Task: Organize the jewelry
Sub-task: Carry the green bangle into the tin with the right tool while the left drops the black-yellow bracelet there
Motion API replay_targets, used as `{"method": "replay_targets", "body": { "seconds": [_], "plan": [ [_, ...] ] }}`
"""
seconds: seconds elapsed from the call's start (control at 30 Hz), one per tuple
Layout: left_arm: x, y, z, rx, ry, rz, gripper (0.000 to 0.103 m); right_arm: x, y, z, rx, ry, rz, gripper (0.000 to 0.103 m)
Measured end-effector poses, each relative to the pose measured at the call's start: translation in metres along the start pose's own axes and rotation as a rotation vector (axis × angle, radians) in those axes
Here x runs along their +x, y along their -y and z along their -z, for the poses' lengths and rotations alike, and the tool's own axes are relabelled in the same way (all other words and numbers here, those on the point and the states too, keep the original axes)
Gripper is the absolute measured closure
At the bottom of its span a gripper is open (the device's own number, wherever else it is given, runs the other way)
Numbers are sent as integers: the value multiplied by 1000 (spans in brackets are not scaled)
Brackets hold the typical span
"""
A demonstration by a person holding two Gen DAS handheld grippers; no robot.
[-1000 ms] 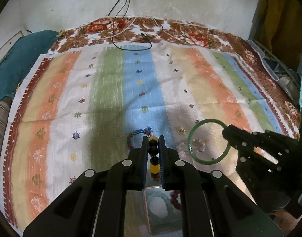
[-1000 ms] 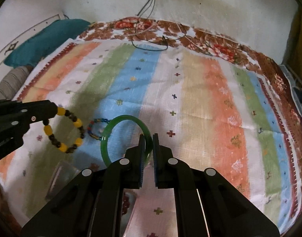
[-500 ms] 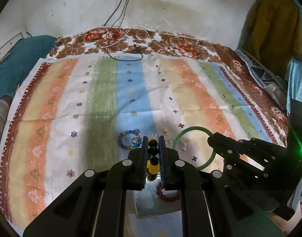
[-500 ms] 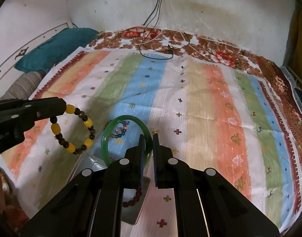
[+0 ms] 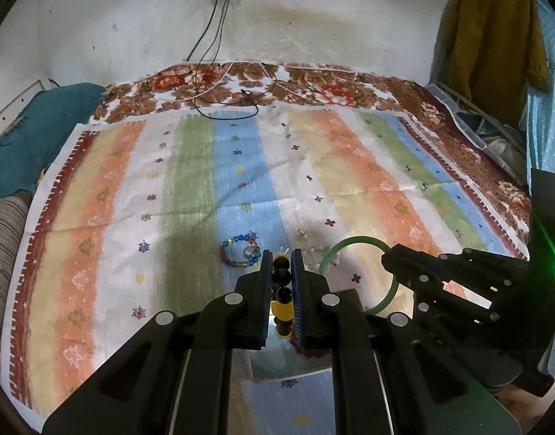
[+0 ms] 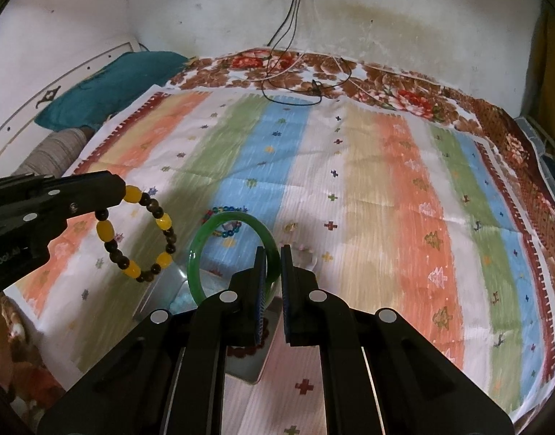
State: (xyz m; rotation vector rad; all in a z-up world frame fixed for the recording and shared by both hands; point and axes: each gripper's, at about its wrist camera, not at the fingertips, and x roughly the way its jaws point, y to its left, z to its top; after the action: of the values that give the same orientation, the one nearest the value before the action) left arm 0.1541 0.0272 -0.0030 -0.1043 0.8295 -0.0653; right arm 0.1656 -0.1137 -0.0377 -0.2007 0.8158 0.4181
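Note:
My left gripper (image 5: 281,253) is shut on a yellow and dark bead bracelet (image 5: 282,290), which hangs as a loop in the right wrist view (image 6: 136,233). My right gripper (image 6: 273,250) is shut on a green bangle (image 6: 230,253), seen from the side in the left wrist view (image 5: 360,275). Both are held in the air above a small clear box (image 5: 288,362) on the striped cloth; it holds a pale bracelet and a dark red bead bracelet (image 6: 248,348). A blue bead bracelet (image 5: 239,252) lies on the cloth beyond the box.
The striped cloth (image 5: 241,181) covers a bed with a floral blanket (image 5: 313,87) at the far edge. Cables (image 5: 226,101) lie there below a wall socket. A teal pillow (image 6: 110,87) is at the left. Small pale jewelry pieces (image 5: 313,246) lie near the blue bracelet.
Both grippers have risen and pulled back with their bracelets, so more of the wall and bed shows. The box now sits under both grippers.

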Motion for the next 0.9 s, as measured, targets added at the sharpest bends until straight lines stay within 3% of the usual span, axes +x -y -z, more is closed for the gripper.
{"method": "replay_targets", "body": {
  "seconds": [0.27,0.33,0.37,0.4,0.57,0.9],
  "plan": [
    [-7,5,12,-11,-10,19,93,-5,-1,11,8,-23,-27,92],
    [-8,5,13,-19,-12,11,90,-3,0,13,12,-49,-42,82],
    [-8,5,13,-22,-12,4,88,-1,1,13,12,-58,-29,66],
    [-8,4,13,-24,-12,-1,83,0,2,14,14,-60,-19,61],
    [-1,-9,10,-64,-27,-30,78,4,13,13,48,-73,1,59],
    [21,-26,8,-119,-87,-75,51,15,27,3,101,-88,-8,41]
  ]
}}
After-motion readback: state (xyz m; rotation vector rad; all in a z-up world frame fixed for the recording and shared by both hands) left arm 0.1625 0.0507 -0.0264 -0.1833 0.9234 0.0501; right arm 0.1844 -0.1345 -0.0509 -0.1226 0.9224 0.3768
